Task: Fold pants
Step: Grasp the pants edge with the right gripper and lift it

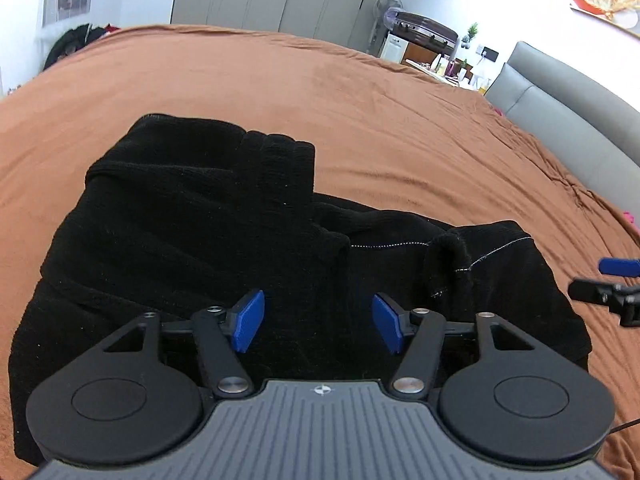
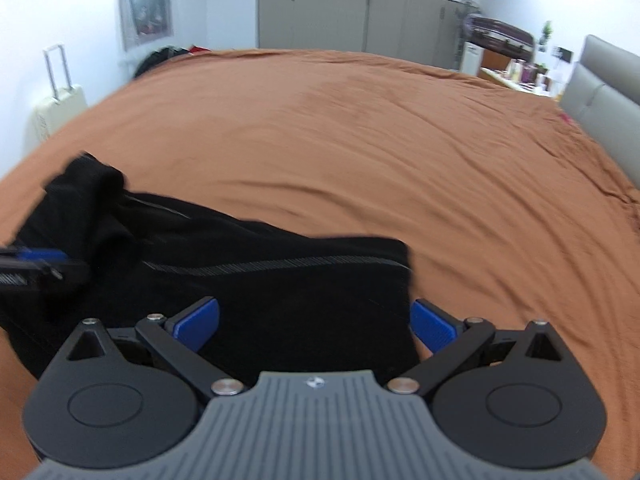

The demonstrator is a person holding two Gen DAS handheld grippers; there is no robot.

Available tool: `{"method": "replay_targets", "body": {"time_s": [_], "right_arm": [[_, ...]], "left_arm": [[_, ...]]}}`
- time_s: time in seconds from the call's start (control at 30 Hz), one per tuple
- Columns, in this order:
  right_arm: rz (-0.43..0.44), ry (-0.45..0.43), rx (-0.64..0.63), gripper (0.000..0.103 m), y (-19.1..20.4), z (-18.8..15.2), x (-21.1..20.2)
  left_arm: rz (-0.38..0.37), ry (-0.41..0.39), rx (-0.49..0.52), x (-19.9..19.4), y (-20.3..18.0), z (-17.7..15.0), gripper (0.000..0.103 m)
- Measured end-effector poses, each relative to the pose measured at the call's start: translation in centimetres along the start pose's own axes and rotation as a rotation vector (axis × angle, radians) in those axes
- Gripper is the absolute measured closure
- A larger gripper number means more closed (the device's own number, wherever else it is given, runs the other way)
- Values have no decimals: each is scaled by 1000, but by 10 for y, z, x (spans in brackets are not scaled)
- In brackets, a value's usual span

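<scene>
Left claw (image 1: 318,322) hangs over the black pants (image 1: 224,232), blue pads spread apart with nothing pinched between them, only dark cloth beneath. The pants lie bunched on the brown bed cover (image 1: 360,120), a folded hump at far left, a white-stitched hem at right. At the right edge the right claw (image 1: 612,280) pokes in, near the hem. Grey headboard (image 1: 568,120) far right.

Both views are evenly and brightly lit, with no hard shadows cast. Strong fisheye bending is seen at the edges, and the corners are darkened. The right wrist view is smeared by motion blur. Detail is lost in the black pants (image 1: 224,248).
</scene>
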State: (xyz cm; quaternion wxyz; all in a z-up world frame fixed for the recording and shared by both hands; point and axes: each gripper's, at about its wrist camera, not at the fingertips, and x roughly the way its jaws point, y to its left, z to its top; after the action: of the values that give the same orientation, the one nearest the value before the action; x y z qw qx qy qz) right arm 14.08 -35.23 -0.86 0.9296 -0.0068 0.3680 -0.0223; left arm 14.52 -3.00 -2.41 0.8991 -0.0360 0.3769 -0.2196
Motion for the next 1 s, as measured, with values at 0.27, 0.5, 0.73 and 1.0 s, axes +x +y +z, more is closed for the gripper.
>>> {"method": "replay_targets", "body": {"time_s": [0.27,0.5,0.73,1.0], "right_arm": [[-17,35,112,5,-47,-36,-8],[73,48,440,5,-101,-63,-2],[189,51,651,5,-124,-83,17],[397,60,876,5,-136,-110,45]], "left_arm": [[2,-8,-12,-15,-1,4,35],[5,8,31,-15,-13,3,35],[21,-3,83,-14,-27,2,33],[8,-26,53,-16,-20,6,27]]}}
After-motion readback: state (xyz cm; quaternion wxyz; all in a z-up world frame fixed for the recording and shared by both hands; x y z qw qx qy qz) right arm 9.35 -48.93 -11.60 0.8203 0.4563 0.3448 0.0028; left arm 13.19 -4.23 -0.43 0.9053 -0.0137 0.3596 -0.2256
